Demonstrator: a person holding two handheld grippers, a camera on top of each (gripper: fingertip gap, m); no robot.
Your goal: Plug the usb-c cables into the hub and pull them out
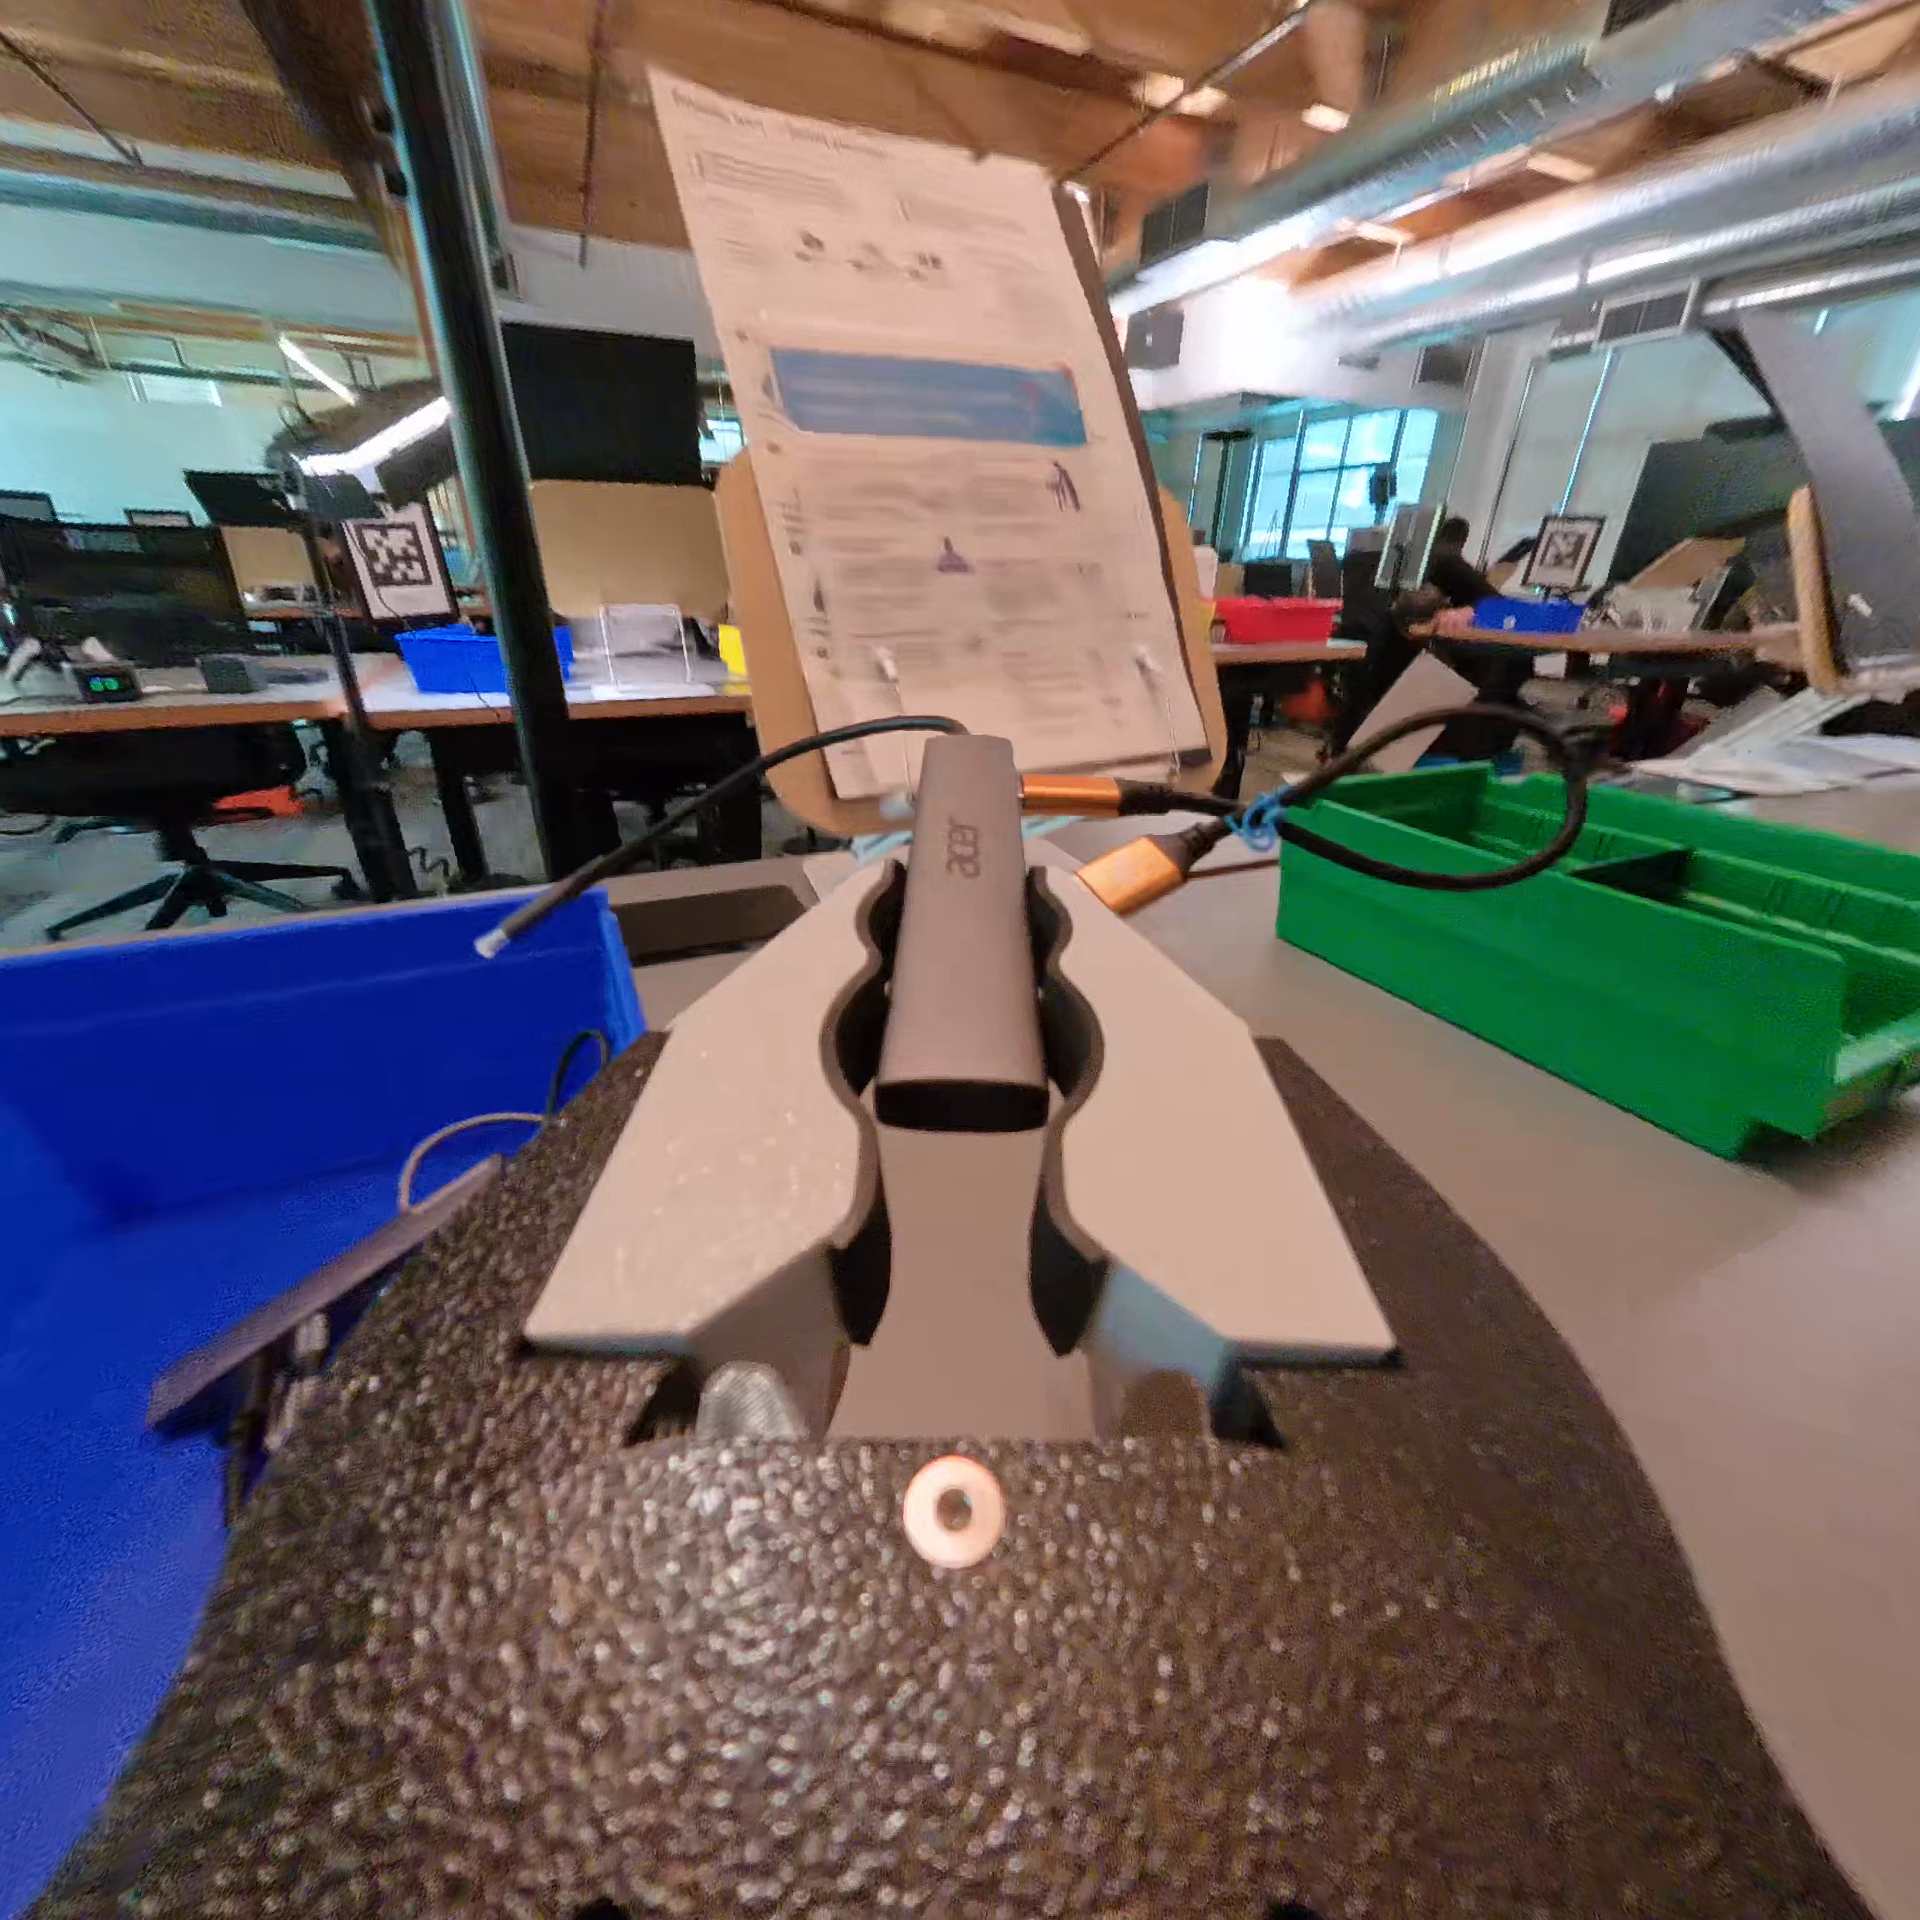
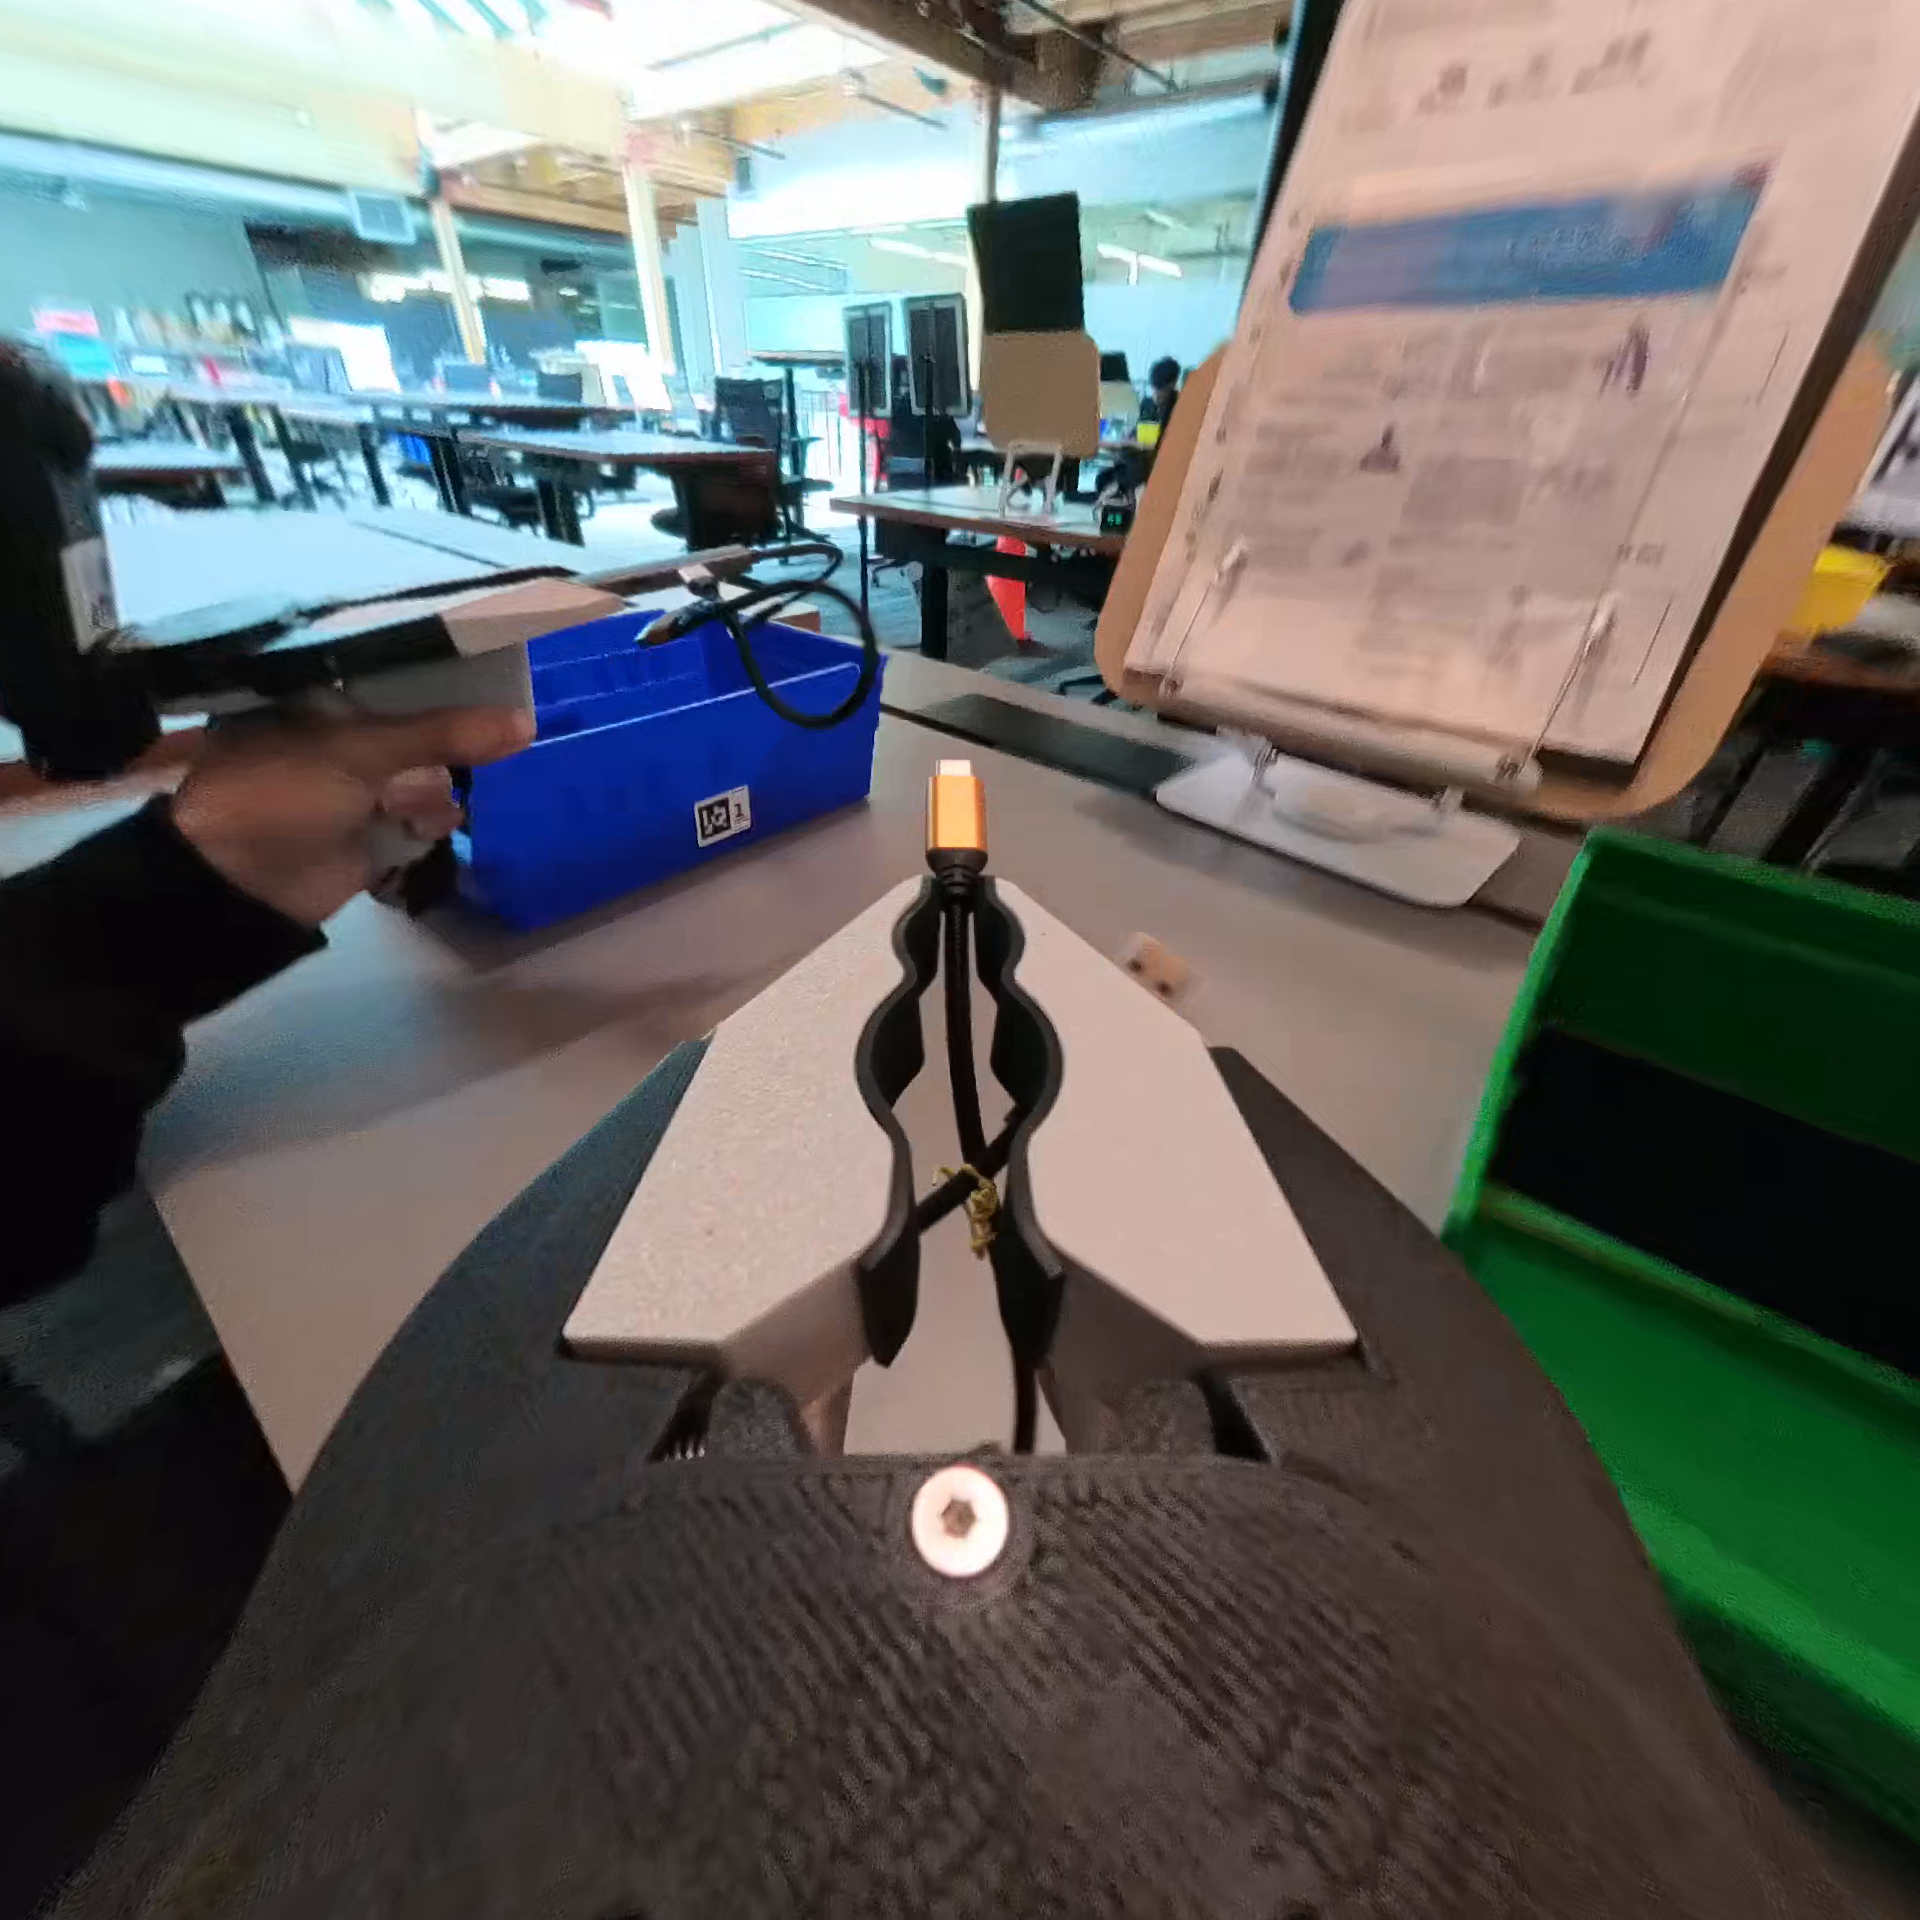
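Note:
My left gripper [image 1: 961, 888] is shut on a grey hub [image 1: 961, 935] and holds it above the table. An orange-collared usb-c plug [image 1: 1070, 795] sits in the hub's right side. Its black cable [image 1: 1455, 878] loops round, bound by a blue tie, and its other orange plug [image 1: 1127, 873] hangs free. The hub's own thin cable [image 1: 665, 831] trails left. My right gripper [image 2: 956, 899] is shut on a second black cable [image 2: 961, 1018] just behind its orange usb-c plug [image 2: 956, 816], which points forward, apart from the hub. The left gripper [image 2: 468, 634] also shows in the right wrist view, held by a hand.
A blue bin [image 1: 260, 1091] [image 2: 665, 769] stands at the left, a green divided bin [image 1: 1558, 966] [image 2: 1704, 1195] at the right. A document stand with a printed sheet [image 1: 935, 499] [image 2: 1455, 436] rises at the table's [image 2: 520, 1039] back. Desks and chairs lie beyond. One gripper's finger ends stand about 25 cm off the other's.

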